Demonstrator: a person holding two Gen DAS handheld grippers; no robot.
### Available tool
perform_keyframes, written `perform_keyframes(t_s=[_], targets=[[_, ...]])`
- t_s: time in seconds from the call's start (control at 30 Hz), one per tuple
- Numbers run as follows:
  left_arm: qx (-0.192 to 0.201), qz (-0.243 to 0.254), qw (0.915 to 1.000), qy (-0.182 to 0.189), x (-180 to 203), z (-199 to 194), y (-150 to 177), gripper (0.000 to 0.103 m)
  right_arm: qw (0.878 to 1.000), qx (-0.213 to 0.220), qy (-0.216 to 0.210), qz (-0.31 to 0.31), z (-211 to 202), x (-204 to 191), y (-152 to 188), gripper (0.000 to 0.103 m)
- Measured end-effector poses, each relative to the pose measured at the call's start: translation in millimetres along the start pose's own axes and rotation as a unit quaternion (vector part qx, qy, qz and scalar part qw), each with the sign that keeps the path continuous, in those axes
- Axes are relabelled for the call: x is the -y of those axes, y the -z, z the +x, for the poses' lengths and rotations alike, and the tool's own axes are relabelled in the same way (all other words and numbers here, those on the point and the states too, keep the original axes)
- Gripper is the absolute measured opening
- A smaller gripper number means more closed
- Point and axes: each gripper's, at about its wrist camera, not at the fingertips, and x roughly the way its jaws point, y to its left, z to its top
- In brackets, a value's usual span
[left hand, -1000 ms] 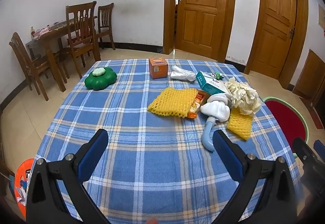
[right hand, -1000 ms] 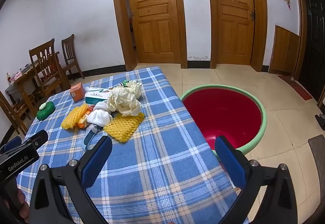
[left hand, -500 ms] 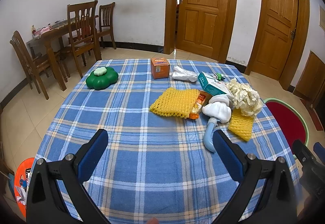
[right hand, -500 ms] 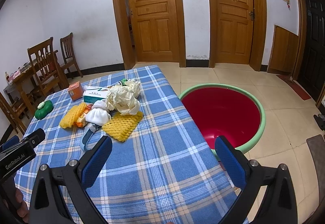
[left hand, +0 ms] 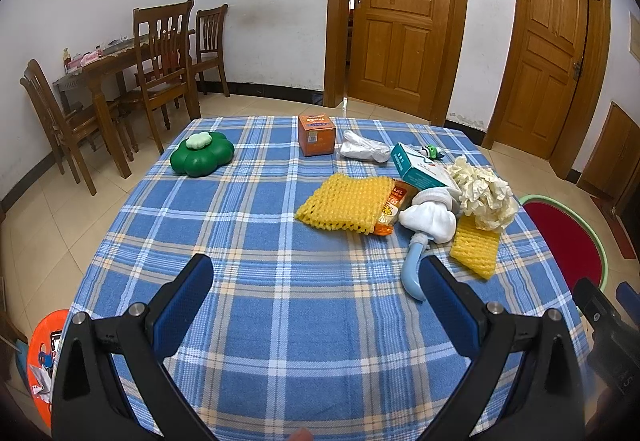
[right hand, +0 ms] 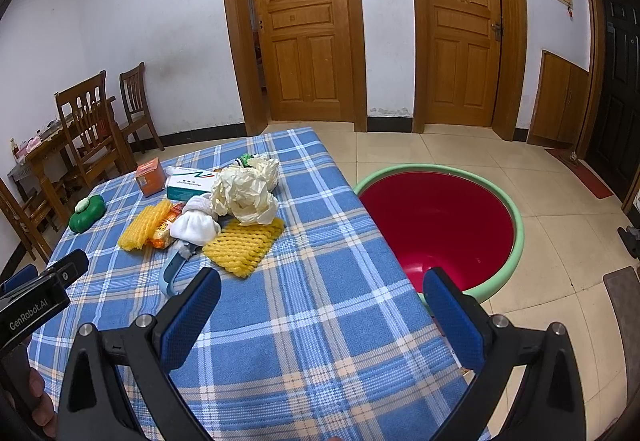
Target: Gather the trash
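Trash lies in a cluster on the blue plaid table (left hand: 248,241): two yellow foam nets (left hand: 344,207) (right hand: 242,245), an orange snack wrapper (left hand: 390,211), a white sock-like bundle (left hand: 430,219), crumpled cream paper (left hand: 482,193) (right hand: 246,193), a teal box (left hand: 420,169), a light blue handle (left hand: 412,273) and a white wrapper (left hand: 362,151). A red basin with green rim (right hand: 440,225) stands on the floor right of the table. My left gripper (left hand: 316,301) is open and empty above the near table. My right gripper (right hand: 320,313) is open and empty over the table's right edge.
An orange box (left hand: 316,135) and a green flower-shaped container (left hand: 202,155) sit at the table's far side. Wooden chairs and a side table (left hand: 132,81) stand at the left wall. An orange bin (left hand: 44,349) is on the floor at the near left.
Both grippers have drifted slightly forward toward the trash cluster. Both stay open and empty.
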Motion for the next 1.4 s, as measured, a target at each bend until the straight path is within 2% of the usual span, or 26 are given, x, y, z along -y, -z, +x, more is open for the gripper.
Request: perform_keyframes(t_s=[1.4], targets=[[-0.005, -0.003, 1.0, -0.001, -6.4, 4.2, -2.6, 0.101, 1.0, -0.006, 0.001, 0.002, -0.1, -1.2, 1.9, 0.103]])
